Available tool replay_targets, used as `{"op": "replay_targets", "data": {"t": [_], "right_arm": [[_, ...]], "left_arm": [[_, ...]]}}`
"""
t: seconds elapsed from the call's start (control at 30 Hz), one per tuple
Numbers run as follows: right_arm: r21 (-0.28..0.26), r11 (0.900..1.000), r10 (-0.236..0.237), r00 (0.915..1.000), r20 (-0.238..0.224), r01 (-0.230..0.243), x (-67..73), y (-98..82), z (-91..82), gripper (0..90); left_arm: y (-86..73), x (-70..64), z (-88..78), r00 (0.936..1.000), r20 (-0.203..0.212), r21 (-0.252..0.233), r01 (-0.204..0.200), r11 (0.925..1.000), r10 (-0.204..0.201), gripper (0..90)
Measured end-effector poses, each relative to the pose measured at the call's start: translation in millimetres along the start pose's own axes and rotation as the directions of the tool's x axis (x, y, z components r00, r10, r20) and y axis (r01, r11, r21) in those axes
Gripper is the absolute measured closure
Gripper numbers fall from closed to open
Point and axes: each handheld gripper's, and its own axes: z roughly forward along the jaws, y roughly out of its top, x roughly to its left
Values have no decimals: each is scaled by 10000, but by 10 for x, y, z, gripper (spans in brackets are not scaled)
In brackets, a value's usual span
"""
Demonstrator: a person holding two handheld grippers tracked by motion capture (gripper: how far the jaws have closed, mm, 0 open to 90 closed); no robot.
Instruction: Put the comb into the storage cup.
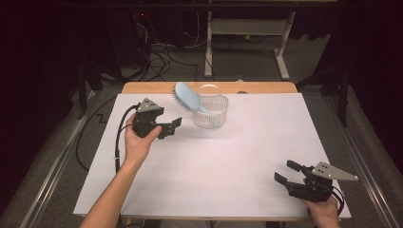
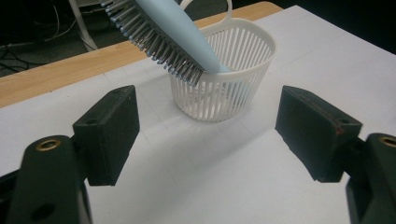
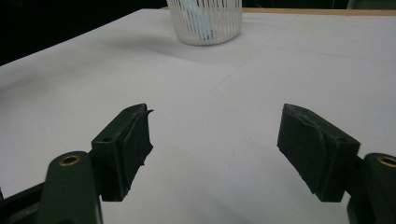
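Observation:
A light blue hairbrush (image 1: pixel 187 96) (image 2: pixel 161 35) stands handle-down in a small white slatted basket (image 1: pixel 212 112) (image 2: pixel 233 81) (image 3: pixel 205 21) at the far middle of the white sheet. Its bristled head leans out over the basket's left rim. My left gripper (image 1: pixel 171 128) (image 2: pixel 208 135) hovers just left of the basket, pointing at it, open with nothing between its jaws. Near the table's front right corner, my right gripper (image 1: pixel 286 172) (image 3: pixel 215 149) is held open and empty, aimed toward the basket from far off.
A white sheet (image 1: pixel 214 156) covers the wooden table (image 1: pixel 142 88), whose bare edge shows at the back. Beyond it are a desk frame (image 1: pixel 247 42) and cables on the floor. The sheet's middle and right side hold nothing.

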Motion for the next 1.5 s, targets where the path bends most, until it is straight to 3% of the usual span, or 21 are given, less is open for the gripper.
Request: {"op": "replay_targets", "data": {"t": [0.4, 0.67, 1.5], "right_arm": [[19, 10000, 12, 10000, 5, -12, -1, 0, 2, 260], [22, 10000, 28, 10000, 8, -28, 1, 0, 4, 259], [78, 10000, 12, 10000, 1, -12, 9, 1, 15, 259]], "left_arm": [[-50, -9, -81, 10000, 11, -32, -3, 10000, 3, 225], [-109, -11, -131, 9998, 55, -207, 200, 9996, -199, 225], [-227, -53, -273, 10000, -13, -298, 79, 9995, -80, 225]]}}
